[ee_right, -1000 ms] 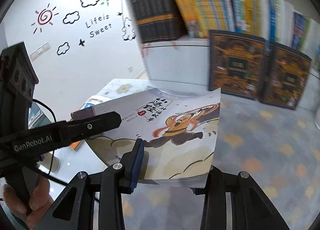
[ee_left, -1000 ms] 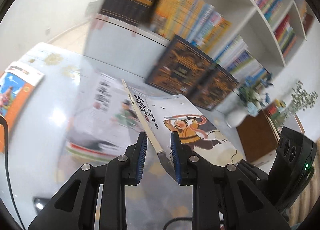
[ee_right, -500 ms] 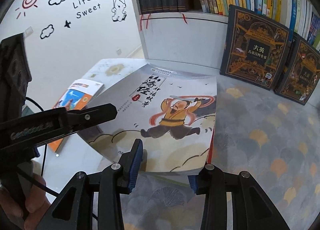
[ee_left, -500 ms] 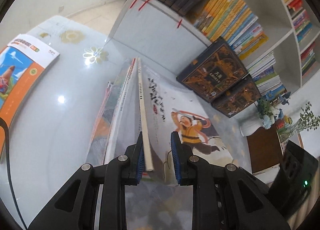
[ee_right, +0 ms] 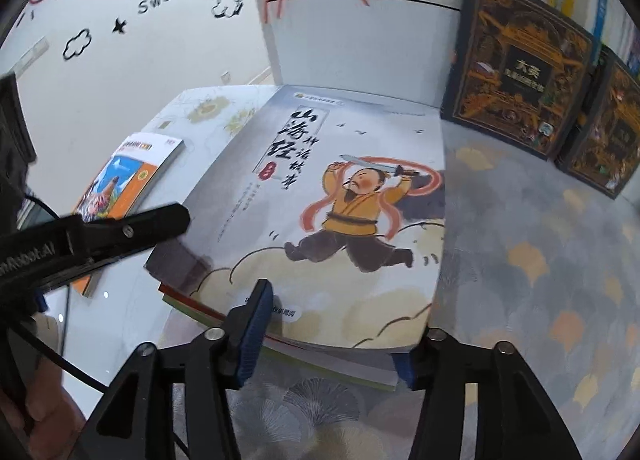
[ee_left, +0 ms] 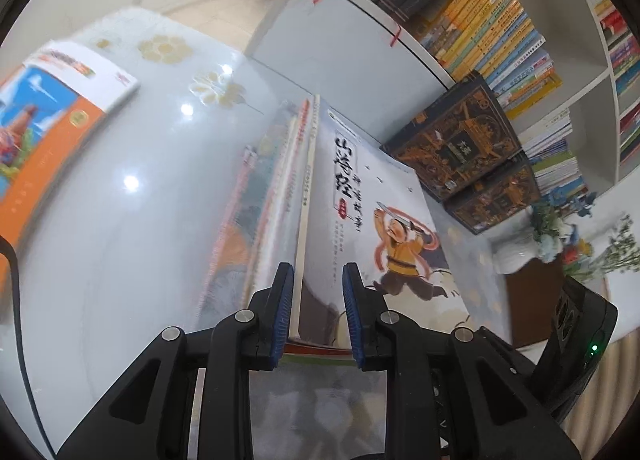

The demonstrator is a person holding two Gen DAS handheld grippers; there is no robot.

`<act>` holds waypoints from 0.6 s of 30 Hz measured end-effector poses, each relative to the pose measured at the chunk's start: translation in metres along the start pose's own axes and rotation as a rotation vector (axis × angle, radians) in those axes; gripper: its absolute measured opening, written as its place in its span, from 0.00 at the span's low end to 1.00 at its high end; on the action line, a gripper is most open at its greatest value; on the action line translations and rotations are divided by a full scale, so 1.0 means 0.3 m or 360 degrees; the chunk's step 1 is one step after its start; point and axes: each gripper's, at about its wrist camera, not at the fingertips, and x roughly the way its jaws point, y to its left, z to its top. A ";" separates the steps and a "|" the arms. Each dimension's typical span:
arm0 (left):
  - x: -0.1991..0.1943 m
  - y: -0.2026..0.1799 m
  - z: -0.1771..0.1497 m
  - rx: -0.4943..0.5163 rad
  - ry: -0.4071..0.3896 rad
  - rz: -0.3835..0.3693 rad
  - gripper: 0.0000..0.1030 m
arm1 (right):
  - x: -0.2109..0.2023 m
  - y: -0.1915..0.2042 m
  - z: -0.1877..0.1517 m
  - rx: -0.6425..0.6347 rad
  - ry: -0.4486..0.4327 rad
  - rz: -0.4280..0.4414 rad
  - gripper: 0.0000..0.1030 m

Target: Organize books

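I am watching a storybook [ee_right: 340, 219], its cover showing a sword-waving figure in a yellow robe, lying flat on top of a small stack of other books [ee_right: 280, 352] at the right edge of a glossy white table [ee_left: 132, 219]. My left gripper [ee_left: 316, 312] is reaching in from the near left corner of the stack with its blue pads [ee_left: 285, 312] narrowly apart; the left pad is sitting against the storybook's spine edge while the right pad is standing clear above the cover, so I am reading this claw as released rather than clenched. My right gripper [ee_right: 328, 336] is straddling the near edge of the stack, its jaws having just been opening, and the storybook is lying between the fingers [ee_right: 252, 332] with a visible gap on both sides, so it too is released. Farther left on the table an orange-and-blue book [ee_right: 124, 199] is lying flat on its own, well apart from the stack. Beyond the table, two dark ornate volumes [ee_right: 520, 79] are leaning upright against a white bookcase [ee_left: 352, 55] whose shelves are carrying rows of colourful spines. A hand [ee_right: 44, 412] is gripping the left tool's handle at the near left of the right-wrist view.
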 end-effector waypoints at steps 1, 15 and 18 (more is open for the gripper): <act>-0.016 -0.005 -0.002 0.0026 -0.0018 0.0031 0.23 | 0.001 -0.003 -0.002 0.0013 0.0007 0.0019 0.56; -0.191 -0.304 -0.243 0.0577 -0.0105 0.0385 0.33 | -0.303 -0.200 -0.291 0.0277 0.0086 -0.0154 0.57; -0.213 -0.437 -0.303 0.0653 -0.0156 0.0379 0.37 | -0.436 -0.274 -0.352 0.0358 -0.0016 -0.0274 0.57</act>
